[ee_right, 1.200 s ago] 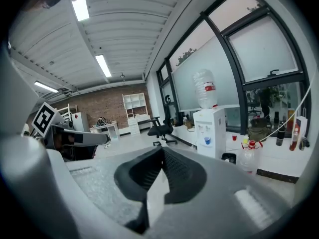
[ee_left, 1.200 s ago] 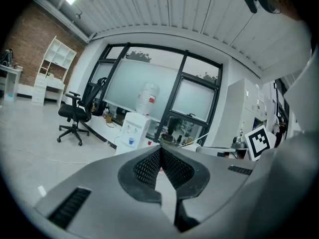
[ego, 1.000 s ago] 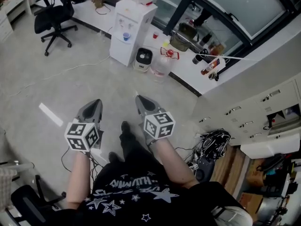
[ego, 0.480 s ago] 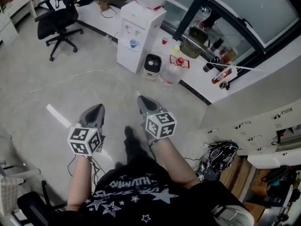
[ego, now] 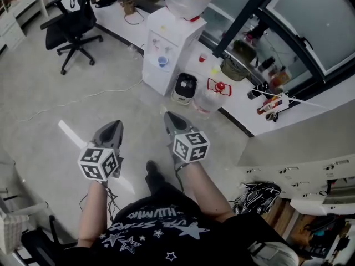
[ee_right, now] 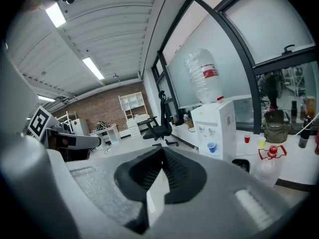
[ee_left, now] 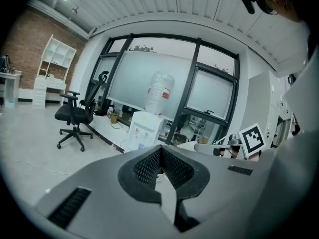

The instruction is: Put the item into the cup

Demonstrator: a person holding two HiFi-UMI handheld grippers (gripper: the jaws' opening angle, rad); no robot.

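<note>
Both grippers are held out over the grey floor, apart from any task object. My left gripper (ego: 115, 124) (ee_left: 160, 149) has its jaws shut with nothing between them. My right gripper (ego: 168, 116) (ee_right: 162, 151) is likewise shut and empty. Ahead stands a white water dispenser (ego: 166, 49) (ee_left: 142, 131) (ee_right: 222, 123) with a small blue cup (ego: 162, 61) (ee_right: 212, 147) in its tap recess. A red cup (ego: 203, 57) (ee_right: 246, 139) and a yellow cup (ego: 214, 71) (ee_right: 259, 144) stand on the white ledge to its right. No loose item shows near the grippers.
A black office chair (ego: 77, 24) stands at the far left. A small black-and-white bin (ego: 184, 87) and a clear water jug (ego: 211, 96) sit on the floor beside the dispenser. Bottles and a bag line the window ledge (ego: 260, 87). A cable (ego: 72, 104) runs across the floor.
The dispenser and ledge have slid lower and nearer in the head view, so the person has moved toward them. Both grippers stay shut and hold their place.
</note>
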